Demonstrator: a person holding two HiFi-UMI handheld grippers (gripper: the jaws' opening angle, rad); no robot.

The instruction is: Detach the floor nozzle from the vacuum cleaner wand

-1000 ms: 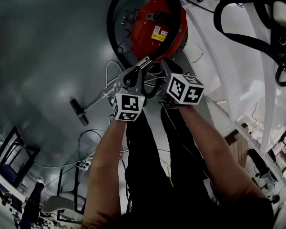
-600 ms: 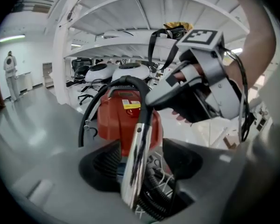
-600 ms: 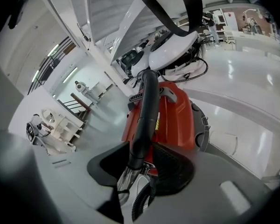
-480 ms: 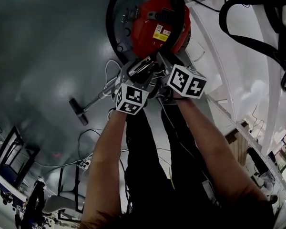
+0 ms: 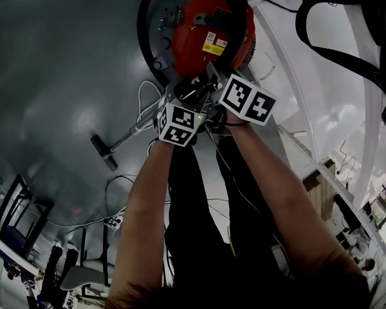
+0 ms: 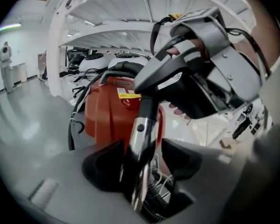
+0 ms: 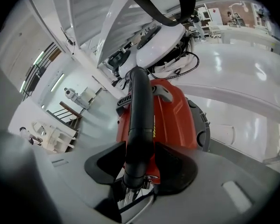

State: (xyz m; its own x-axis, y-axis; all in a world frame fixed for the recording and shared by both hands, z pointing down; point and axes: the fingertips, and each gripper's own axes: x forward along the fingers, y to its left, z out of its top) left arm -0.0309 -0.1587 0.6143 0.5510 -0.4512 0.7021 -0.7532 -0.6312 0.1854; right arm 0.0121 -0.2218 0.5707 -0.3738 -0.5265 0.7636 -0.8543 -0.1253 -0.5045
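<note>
One floor nozzle [image 5: 105, 152] lies on the grey floor [image 5: 45, 56] at the end of the one chrome wand [image 6: 139, 141], well apart from both my jaws. Only the head view shows it. The wand slants up from it and passes between the jaws of my left gripper [image 6: 142, 161]. These have just swung wide and eased in a little, and stand open round the tube, with a gap on one side. Higher up the wand meets one black handle tube [image 7: 140, 120], seen close only in my right gripper view. My right gripper [image 7: 140, 166] straddles it, jaws just opened wide, clamping nothing. Beyond both sits one red vacuum cleaner [image 5: 202, 37], ringed by its black hose [image 5: 145, 24]
</note>
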